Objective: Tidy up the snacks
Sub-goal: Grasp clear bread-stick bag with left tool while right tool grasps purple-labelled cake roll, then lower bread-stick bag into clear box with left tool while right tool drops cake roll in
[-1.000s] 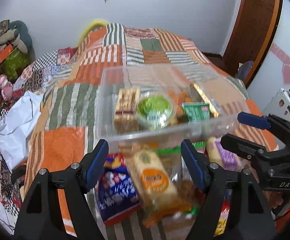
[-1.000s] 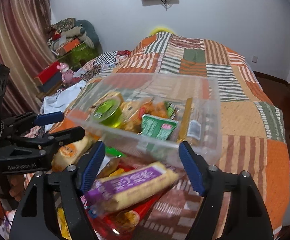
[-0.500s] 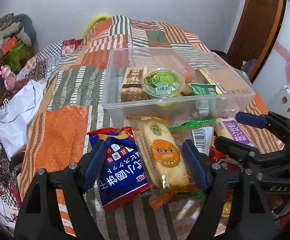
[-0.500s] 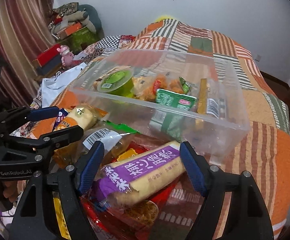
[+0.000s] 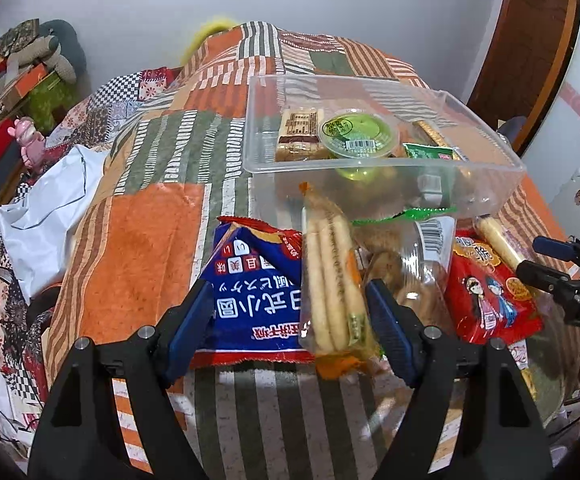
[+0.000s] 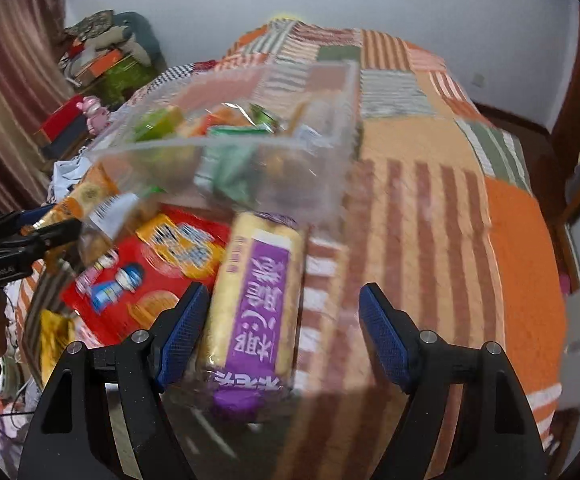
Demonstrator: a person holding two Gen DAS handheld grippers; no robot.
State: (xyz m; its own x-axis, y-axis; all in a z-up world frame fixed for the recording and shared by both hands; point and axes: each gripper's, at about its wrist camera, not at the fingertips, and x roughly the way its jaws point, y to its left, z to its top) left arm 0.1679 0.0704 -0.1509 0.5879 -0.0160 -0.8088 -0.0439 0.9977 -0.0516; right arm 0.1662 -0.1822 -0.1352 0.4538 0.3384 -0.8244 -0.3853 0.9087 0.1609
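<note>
Between my left gripper's (image 5: pixel 290 320) open jaws lies the long biscuit pack (image 5: pixel 332 280), on top of the blue snack bag (image 5: pixel 249 292); nothing is pressed yet. My right gripper (image 6: pixel 281 332) is also wide, with the purple-labelled roll pack (image 6: pixel 255 300) beside its left finger. Both hands have come lower and closer to the pile than a second ago, so I judge two pickups are near. The clear plastic box (image 5: pixel 486 148), already holding a green cup (image 5: pixel 358 136), waits just behind the pile.
</note>
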